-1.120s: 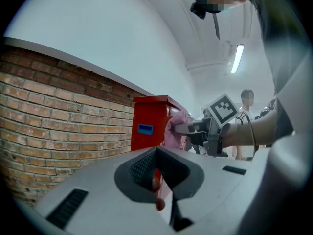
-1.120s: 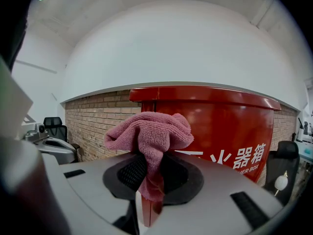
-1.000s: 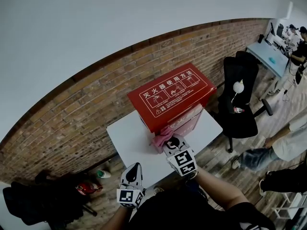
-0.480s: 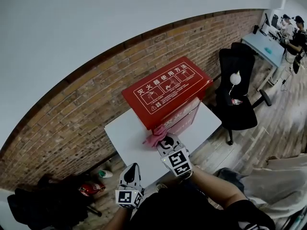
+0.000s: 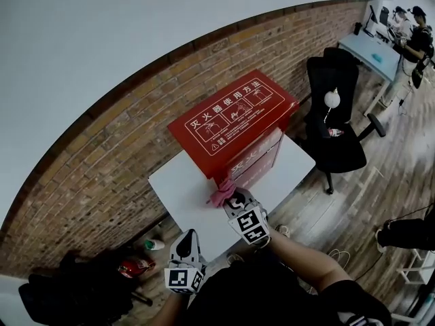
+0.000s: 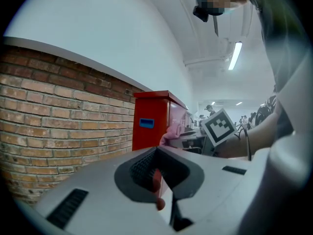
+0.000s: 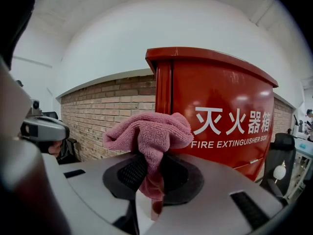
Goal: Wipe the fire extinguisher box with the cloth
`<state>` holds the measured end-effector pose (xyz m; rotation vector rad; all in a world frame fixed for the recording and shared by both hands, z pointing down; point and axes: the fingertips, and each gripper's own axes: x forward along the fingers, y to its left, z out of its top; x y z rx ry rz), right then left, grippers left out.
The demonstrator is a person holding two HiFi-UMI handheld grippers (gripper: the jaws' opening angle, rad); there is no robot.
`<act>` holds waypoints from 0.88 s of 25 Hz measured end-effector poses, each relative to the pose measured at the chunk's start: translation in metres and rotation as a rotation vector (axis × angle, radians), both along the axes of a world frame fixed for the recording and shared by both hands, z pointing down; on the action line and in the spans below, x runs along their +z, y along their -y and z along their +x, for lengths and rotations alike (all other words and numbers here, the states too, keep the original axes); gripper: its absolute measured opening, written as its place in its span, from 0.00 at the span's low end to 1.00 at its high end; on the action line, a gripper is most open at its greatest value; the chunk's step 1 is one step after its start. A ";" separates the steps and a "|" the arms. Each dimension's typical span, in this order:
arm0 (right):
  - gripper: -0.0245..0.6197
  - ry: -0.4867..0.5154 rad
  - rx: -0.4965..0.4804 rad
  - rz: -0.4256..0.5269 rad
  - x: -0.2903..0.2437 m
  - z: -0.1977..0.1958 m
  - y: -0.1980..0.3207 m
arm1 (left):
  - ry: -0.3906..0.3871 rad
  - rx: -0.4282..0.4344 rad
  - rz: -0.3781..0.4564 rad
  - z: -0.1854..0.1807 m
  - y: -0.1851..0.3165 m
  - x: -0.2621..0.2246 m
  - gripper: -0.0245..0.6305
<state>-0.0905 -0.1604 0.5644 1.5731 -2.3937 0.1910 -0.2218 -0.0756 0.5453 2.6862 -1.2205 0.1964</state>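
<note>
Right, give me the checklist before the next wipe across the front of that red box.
1. Cloth gripped: ok. The right hand-held gripper has its jaws shut on the cloth, with a wad bunched ahead of them.
2. Cloth on the fire extinguisher box: cannot tell. It sits at the front's left edge; contact is unclear.
3. Box steady: ok. It stands upright on the white table.
4. Left hand-held gripper out of the way: ok. It is held low, well back from the box, jaws together.

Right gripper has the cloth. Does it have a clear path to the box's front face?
Probably yes: the right gripper holds the pink cloth close to the red box front, with nothing visible between them.
</note>
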 end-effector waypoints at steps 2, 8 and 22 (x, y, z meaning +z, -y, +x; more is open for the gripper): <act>0.16 -0.004 0.004 0.000 0.004 0.000 0.001 | 0.002 0.001 0.002 -0.002 0.000 0.000 0.06; 0.16 -0.030 0.010 -0.004 0.012 0.002 0.002 | 0.010 0.005 -0.015 -0.010 -0.001 0.007 0.06; 0.16 -0.060 -0.083 -0.021 0.015 0.013 0.003 | 0.013 -0.049 -0.018 0.007 -0.007 0.001 0.06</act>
